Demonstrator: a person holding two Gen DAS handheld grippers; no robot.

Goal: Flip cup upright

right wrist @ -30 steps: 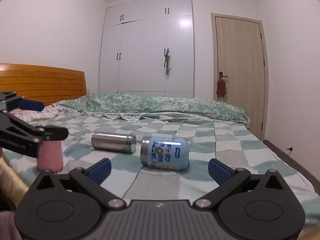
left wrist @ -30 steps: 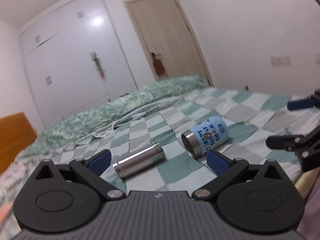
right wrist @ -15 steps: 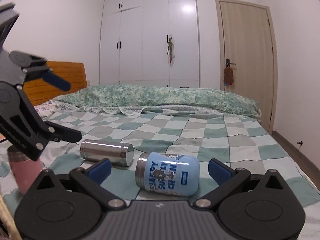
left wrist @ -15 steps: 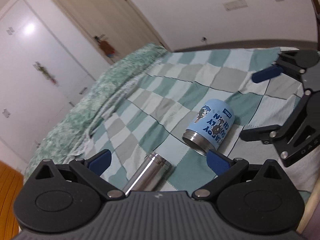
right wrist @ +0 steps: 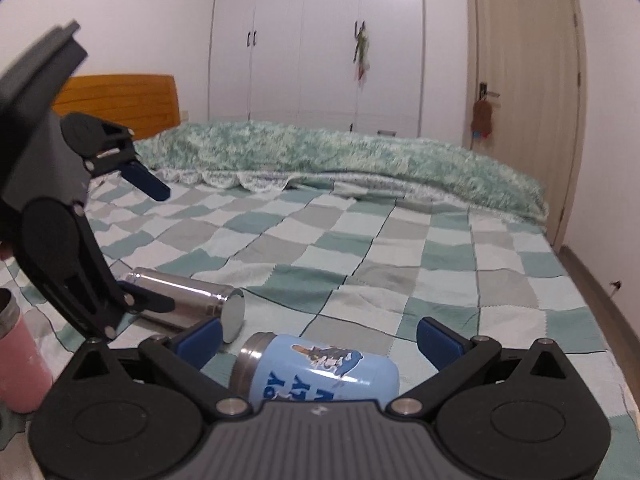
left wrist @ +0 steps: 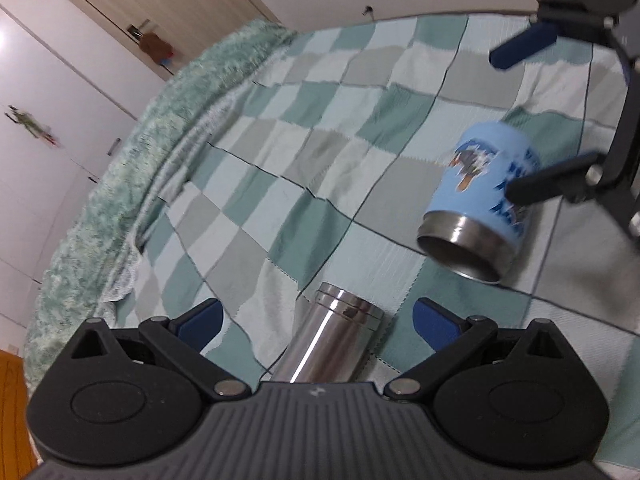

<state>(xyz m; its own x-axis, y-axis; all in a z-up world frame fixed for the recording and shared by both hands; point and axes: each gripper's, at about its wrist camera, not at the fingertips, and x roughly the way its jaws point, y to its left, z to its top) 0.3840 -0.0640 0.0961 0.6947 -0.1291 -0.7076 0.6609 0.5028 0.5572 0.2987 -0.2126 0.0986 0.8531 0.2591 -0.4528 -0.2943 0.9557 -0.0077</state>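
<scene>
A blue cartoon-printed cup (right wrist: 320,372) lies on its side on the checked bedspread, steel rim to the left; in the left wrist view (left wrist: 476,204) its open mouth faces the camera. My right gripper (right wrist: 318,338) is open and empty, straddling the blue cup from above. A steel cup (left wrist: 332,340) also lies on its side, between the open, empty fingers of my left gripper (left wrist: 316,318). The steel cup shows in the right wrist view (right wrist: 188,300), partly behind the left gripper's body.
A pink cup (right wrist: 18,360) stands upright at the bed's left edge. A green quilt (right wrist: 340,156) is bunched across the far side of the bed. A wooden headboard (right wrist: 116,104), wardrobe and door (right wrist: 524,92) stand beyond.
Both grippers have come lower and closer to the cups. The left gripper tilted down over the steel cup; the right one moved over the blue cup. The cups have not moved.
</scene>
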